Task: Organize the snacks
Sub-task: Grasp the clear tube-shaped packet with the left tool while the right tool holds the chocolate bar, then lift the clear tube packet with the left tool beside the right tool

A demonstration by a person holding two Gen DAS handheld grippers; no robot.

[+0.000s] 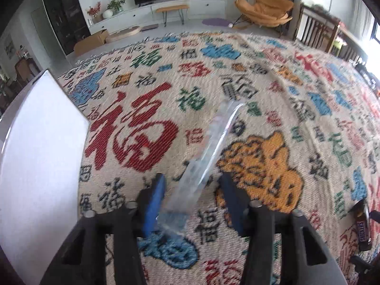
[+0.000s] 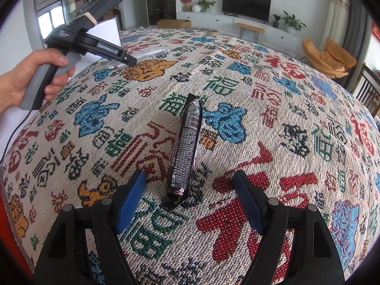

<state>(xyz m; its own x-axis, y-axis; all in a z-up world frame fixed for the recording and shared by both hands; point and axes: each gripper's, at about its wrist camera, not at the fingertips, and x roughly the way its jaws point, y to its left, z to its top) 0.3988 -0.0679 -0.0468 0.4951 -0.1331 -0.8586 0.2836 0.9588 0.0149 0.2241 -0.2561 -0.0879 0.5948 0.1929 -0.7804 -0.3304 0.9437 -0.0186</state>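
In the left wrist view my left gripper (image 1: 192,185) is open, its blue pads on either side of the near end of a long clear plastic snack packet (image 1: 209,156) that lies on the patterned cloth. A Snickers bar (image 1: 362,228) lies at the right edge. In the right wrist view my right gripper (image 2: 190,182) is open, with a dark purple snack bar (image 2: 187,142) lying lengthwise between and just ahead of its pads. The left gripper (image 2: 128,59) shows at the upper left over the clear packet (image 2: 152,53).
A white box (image 1: 40,166) stands on the table at the left; it also shows in the right wrist view (image 2: 106,33). The colourful woven tablecloth (image 2: 261,123) covers the whole table. Beyond are a TV cabinet, an orange chair (image 1: 263,9) and wooden chairs.
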